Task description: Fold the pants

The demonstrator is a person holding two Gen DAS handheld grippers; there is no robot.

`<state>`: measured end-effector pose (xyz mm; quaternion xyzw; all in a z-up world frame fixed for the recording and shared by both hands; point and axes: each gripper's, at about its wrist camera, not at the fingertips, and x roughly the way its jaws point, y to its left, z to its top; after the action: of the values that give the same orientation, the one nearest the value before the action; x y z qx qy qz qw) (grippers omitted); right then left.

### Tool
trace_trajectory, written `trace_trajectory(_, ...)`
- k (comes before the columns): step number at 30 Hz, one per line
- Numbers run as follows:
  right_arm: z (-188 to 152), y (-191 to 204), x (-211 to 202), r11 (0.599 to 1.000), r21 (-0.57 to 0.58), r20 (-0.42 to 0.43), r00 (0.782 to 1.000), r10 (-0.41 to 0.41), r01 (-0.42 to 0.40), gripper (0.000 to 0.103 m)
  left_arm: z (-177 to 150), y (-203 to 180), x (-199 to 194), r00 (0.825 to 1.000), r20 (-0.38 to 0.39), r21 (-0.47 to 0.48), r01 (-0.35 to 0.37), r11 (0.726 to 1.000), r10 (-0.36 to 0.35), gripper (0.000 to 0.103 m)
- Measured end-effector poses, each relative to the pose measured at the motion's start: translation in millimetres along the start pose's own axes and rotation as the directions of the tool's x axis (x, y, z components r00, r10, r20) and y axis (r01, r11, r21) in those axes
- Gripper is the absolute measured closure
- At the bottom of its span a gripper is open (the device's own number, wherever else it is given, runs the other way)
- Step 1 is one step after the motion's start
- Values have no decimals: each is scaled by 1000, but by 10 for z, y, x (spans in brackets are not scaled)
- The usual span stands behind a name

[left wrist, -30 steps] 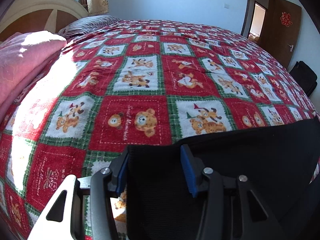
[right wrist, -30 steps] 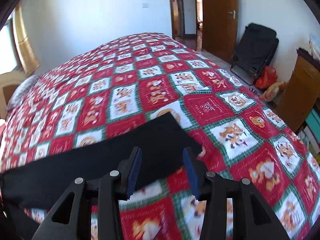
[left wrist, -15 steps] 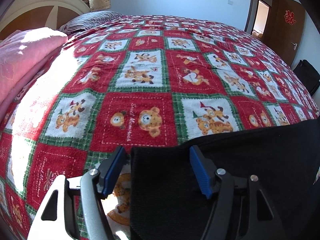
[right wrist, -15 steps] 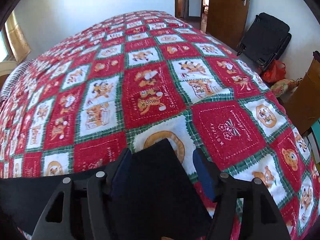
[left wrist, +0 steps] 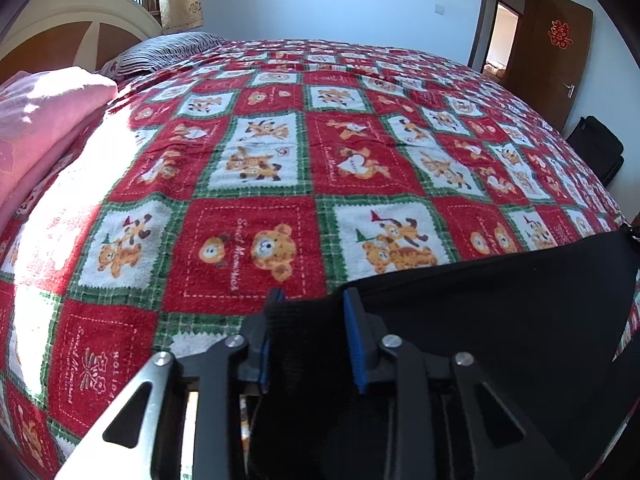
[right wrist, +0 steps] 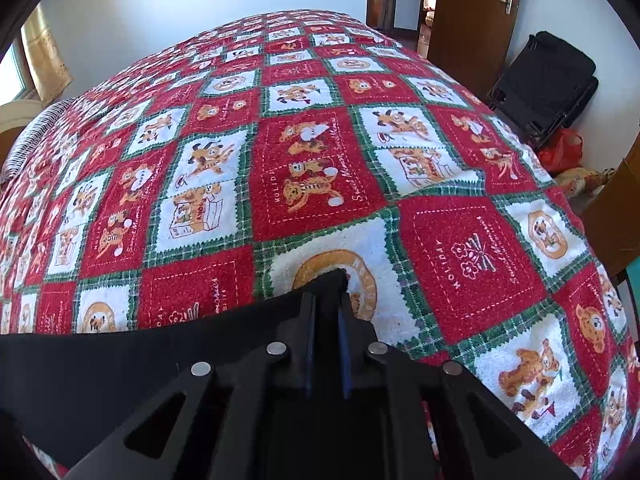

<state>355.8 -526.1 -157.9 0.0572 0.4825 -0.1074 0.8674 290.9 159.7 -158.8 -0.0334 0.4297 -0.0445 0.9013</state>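
Note:
Black pants [left wrist: 480, 320] lie along the near edge of a bed with a red, white and green bear-patterned blanket [left wrist: 280, 160]. In the left wrist view my left gripper [left wrist: 312, 312] stands around the left end of the pants, its blue pads partly closed with the thick cloth between them. In the right wrist view the pants [right wrist: 140, 360] stretch off to the left, and my right gripper [right wrist: 325, 304] is shut on their right corner, pinching the cloth into a point.
A pink folded blanket [left wrist: 44, 120] and a striped pillow [left wrist: 160, 52] lie at the head of the bed by the headboard. A black folded chair [right wrist: 548, 88], a red bag [right wrist: 560, 152] and a brown door [right wrist: 472, 8] stand beyond the bed's right edge.
Both grippers have narrowed on the pants ends. The right one went from wide open to pinched shut on the corner. The left pads moved closer together around the cloth.

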Motion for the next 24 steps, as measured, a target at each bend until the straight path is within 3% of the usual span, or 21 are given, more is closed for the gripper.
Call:
trace_trajectory(4, -13, 27, -156, 1000, 2, 45, 999, -5, 5, 94, -6, -1, -23, 1000, 10, 3, 20, 1000, -20, 86)
trace_trajectory(16, -193, -13, -899, 1000, 21, 182, 983, 12, -16, 94, 36, 54, -252, 993, 90, -9, 73, 997, -72, 87)
trace_trajectory(24, -450, -140, -1430, 999, 38, 306, 952, 22, -35, 95, 28, 110, -517, 980, 172, -30, 107, 994, -100, 87)
